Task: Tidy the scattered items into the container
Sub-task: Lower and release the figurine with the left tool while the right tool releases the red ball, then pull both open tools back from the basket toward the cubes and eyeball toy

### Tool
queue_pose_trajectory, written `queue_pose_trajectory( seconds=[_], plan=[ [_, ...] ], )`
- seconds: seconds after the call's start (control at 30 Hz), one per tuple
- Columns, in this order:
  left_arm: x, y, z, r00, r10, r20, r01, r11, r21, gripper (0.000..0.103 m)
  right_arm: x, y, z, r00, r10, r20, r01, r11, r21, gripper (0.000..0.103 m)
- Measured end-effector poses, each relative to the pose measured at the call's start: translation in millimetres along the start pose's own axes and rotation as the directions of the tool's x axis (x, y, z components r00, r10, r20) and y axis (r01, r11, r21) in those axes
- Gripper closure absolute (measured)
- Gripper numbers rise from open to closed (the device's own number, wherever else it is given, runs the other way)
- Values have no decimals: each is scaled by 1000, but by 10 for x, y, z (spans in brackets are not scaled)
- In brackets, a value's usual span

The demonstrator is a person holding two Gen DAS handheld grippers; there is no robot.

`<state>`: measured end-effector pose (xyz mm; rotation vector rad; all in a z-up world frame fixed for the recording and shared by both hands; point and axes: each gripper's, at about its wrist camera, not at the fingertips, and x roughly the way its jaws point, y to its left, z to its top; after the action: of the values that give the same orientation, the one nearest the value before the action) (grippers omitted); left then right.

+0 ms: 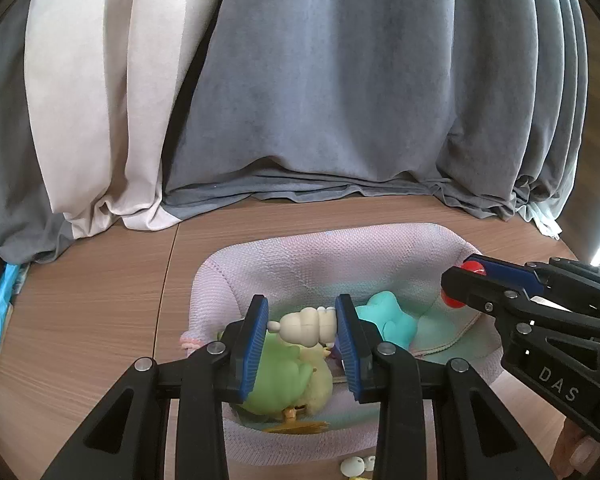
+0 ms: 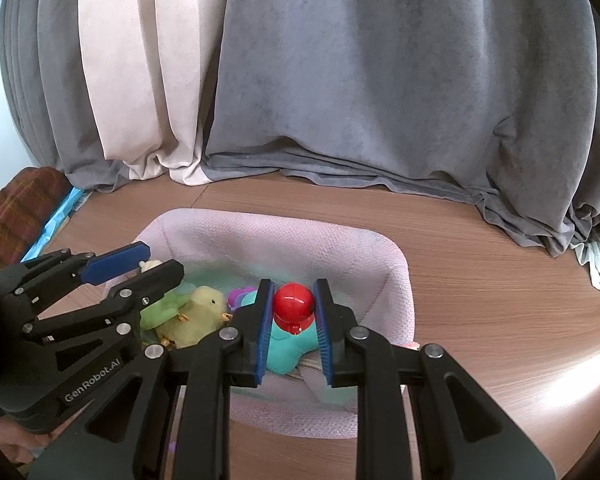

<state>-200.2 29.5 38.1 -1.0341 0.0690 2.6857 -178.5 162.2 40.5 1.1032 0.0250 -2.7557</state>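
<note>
The step in hand looks like the drop: both grippers hang over the soft pink knitted fabric basket [image 1: 380, 248], each carrying one item.

At nine o'clock of the pair, the left gripper [image 1: 302, 330] has its jaws clenched on a cream-white ribbed plastic figurine [image 1: 306, 326], held crosswise between the blue pads above the basket's near left part. Under it lie a pale green soft toy [image 1: 278, 376] and a fluffy yellow chick plush [image 2: 200, 312], already inside. Toward the middle rests a teal plush toy [image 1: 386, 316] on a pale cloth.

At three o'clock, the right gripper [image 2: 292, 326] grasps a glossy red ball-shaped plastic toy [image 2: 293, 304], directly above the teal plush.

On the wood-grain surface [image 1: 100, 300], at six o'clock of the basket, small white pieces [image 1: 354, 466] lie outside it.

Next, I judge, each gripper needs to release its jaws so the items fall inside, then fetch those stray pieces.
</note>
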Motion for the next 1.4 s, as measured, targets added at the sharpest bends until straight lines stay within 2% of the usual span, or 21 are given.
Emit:
queue_pose_trajectory(
  seconds=[0.07, 0.1, 0.17, 0.23, 0.37, 0.43, 0.53, 0.77, 1.0, 1.4],
  plan=[
    [-14, 3, 2, 1000, -3, 2, 3, 1000, 0, 66, -5, 2, 2, 1000, 3, 2, -3, 1000, 2, 85],
    [-24, 2, 3, 1000, 0, 4, 0, 1000, 3, 53, -11, 6, 3, 1000, 4, 6, -4, 1000, 1, 85],
    [-50, 4, 5, 1000, 14, 17, -14, 1000, 4, 37, -21, 23, 4, 1000, 1, 9, -1, 1000, -7, 78],
    [-68, 23, 12, 999, 25, 22, -25, 1000, -3, 37, -24, 20, 4, 1000, -29, 8, 29, 1000, -7, 61],
    [-72, 101, 13, 999, 28, 17, -27, 999, -25, 24, -21, -53, -14, 999, -34, 7, 34, 999, 20, 44],
    [-84, 122, 8, 999, 37, 17, -36, 999, -25, 24, -14, -70, -21, 999, -35, 3, 34, 999, 25, 35],
    [-107, 134, 3, 998, 52, 20, -52, 998, -21, 23, -32, -54, -28, 999, -36, 5, 36, 999, 26, 31],
    [-201, 115, 0, 995, 94, 46, -94, 996, -2, 23, -82, -26, -36, 999, -38, 17, 38, 999, 20, 28],
    [-258, 108, -7, 994, 97, 56, -98, 995, 19, 18, -129, -62, -57, 999, -43, 21, 42, 999, 27, 26],
    [-334, 40, -40, 994, 94, 57, -96, 994, 42, 17, -218, -97, -113, 999, -48, 23, 47, 998, 35, 25]
  ],
)
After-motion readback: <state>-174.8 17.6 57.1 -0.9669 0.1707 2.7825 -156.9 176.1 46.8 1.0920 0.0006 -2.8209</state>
